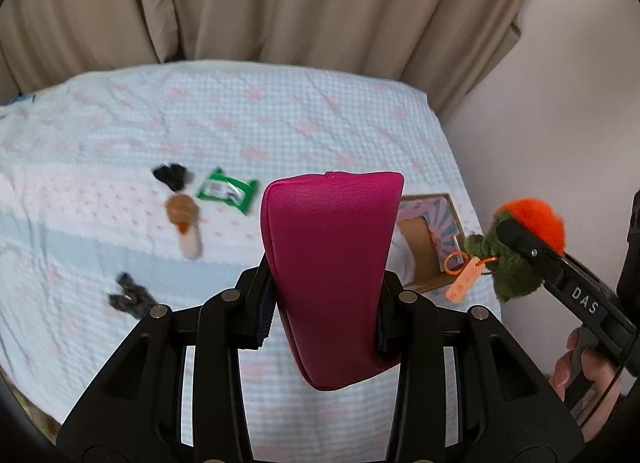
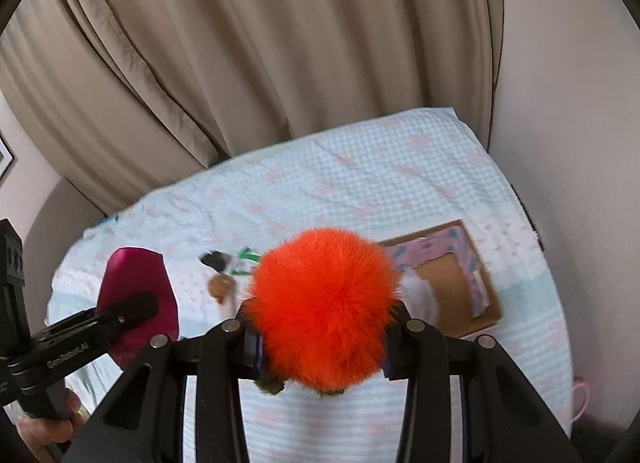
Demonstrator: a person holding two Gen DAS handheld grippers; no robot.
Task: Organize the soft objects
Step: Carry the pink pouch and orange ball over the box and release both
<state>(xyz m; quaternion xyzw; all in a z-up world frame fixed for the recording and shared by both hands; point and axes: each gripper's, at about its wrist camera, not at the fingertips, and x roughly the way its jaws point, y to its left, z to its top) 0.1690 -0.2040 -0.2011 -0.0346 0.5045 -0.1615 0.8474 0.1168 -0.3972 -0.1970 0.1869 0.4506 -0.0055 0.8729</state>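
Magenta pouch (image 1: 332, 275) sits nearest the left cam, pinched upright betw. both fingers of left gripper (image 1: 325, 299), held above the bed (image 1: 280, 123). Right gripper (image 2: 320, 337) clamps an orange-and-green plush (image 2: 322, 303), also held above bed; orange tag (image 1: 464, 283) hangs off it. Open cardboard box (image 2: 452, 283) lies on bed near right edge, something white inside. Loose on bed, left of box: green packet (image 1: 226, 191), black fluffy item (image 1: 172, 175), tan toy (image 1: 184, 219), grey item (image 1: 130, 297). Beige curtain (image 1: 280, 3) behind.
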